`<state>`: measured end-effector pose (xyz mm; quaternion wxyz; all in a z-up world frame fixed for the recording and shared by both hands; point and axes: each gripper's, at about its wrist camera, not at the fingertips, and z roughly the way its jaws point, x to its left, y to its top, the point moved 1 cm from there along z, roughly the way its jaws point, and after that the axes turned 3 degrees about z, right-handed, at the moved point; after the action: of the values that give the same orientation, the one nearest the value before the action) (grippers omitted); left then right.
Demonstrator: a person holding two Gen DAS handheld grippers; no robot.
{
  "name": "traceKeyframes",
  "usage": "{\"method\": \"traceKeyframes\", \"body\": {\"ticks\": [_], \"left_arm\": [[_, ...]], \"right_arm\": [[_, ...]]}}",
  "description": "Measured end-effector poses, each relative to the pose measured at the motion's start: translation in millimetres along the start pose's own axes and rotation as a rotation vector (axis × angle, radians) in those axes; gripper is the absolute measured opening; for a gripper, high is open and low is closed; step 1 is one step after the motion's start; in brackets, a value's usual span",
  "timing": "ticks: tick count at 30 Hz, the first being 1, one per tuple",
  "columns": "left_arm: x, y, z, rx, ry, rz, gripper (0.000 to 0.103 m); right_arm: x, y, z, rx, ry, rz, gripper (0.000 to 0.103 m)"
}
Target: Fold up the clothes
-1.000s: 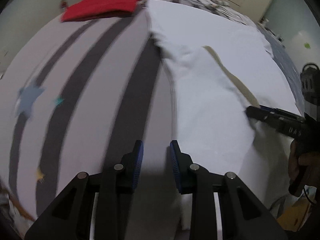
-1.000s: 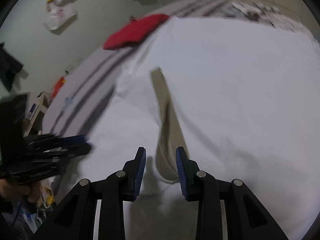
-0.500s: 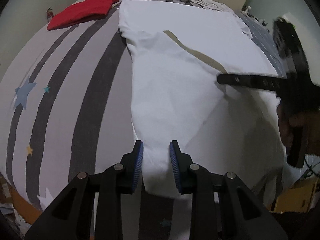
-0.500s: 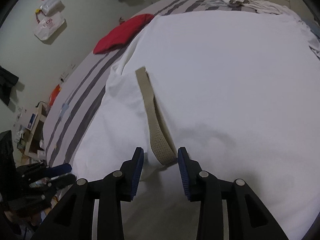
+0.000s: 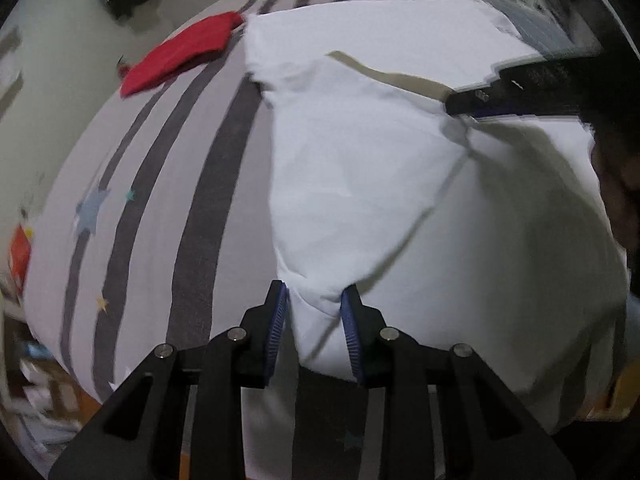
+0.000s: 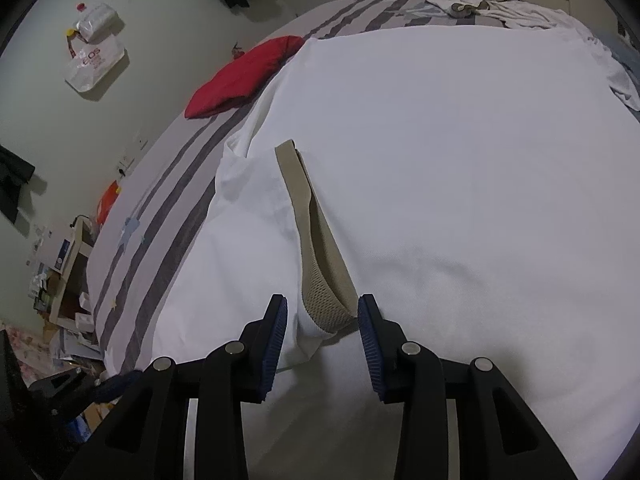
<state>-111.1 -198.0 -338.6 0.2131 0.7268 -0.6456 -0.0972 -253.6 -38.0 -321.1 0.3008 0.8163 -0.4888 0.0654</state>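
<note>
Garment: a white garment (image 6: 460,168) lay spread over most of the striped bed (image 5: 152,184), with its left side folded in over the body, probably the first lengthwise fold of the task.
Collar: a beige collar band (image 6: 316,240) ran from the middle of the cloth to its near edge; it marked the neck end, which lay toward the person.
Right gripper: the right gripper (image 6: 322,324) straddled the near end of the collar band and the white edge under it. Its jaws stood part-way apart, with gaps between the pads and the cloth, so nothing was pinched.
Right gripper, reason: placed there, it looked ready to take the neck edge and steady that end for the next fold.
Left gripper: the left gripper (image 5: 314,312) had a bunched near corner of the folded flap between its fingers. The gap was narrow and the cloth filled it; I judged this a grip.
Left gripper, reason: holding that corner let the flap be drawn or laid straight along the left edge.
Look of the cloth: plain, soft, thin, with a long diagonal crease across the flap and small wrinkles.
Surroundings: a red cloth (image 6: 244,76) lay on the far left of the bed, apart from the work.
</note>
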Motion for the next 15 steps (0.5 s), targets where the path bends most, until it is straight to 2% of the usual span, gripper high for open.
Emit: {"method": "traceKeyframes", "body": {"ticks": [5,8,11,15], "left_arm": [[49,-15,0,-0.005,-0.010,-0.210,0.025],[75,-29,3,0.019,-0.037,-0.305,0.034],[82,-34,7,0.045,-0.092,-0.333,0.034],[85,-44,8,0.076,-0.128,-0.334,0.034]], "right_arm": [[3,-3,0,0.005,-0.006,-0.010,0.034],[6,-7,2,0.017,0.003,-0.013,0.036],[15,-14,9,0.035,-0.003,-0.043,0.036],[18,-18,15,0.040,-0.023,-0.054,0.036]]}}
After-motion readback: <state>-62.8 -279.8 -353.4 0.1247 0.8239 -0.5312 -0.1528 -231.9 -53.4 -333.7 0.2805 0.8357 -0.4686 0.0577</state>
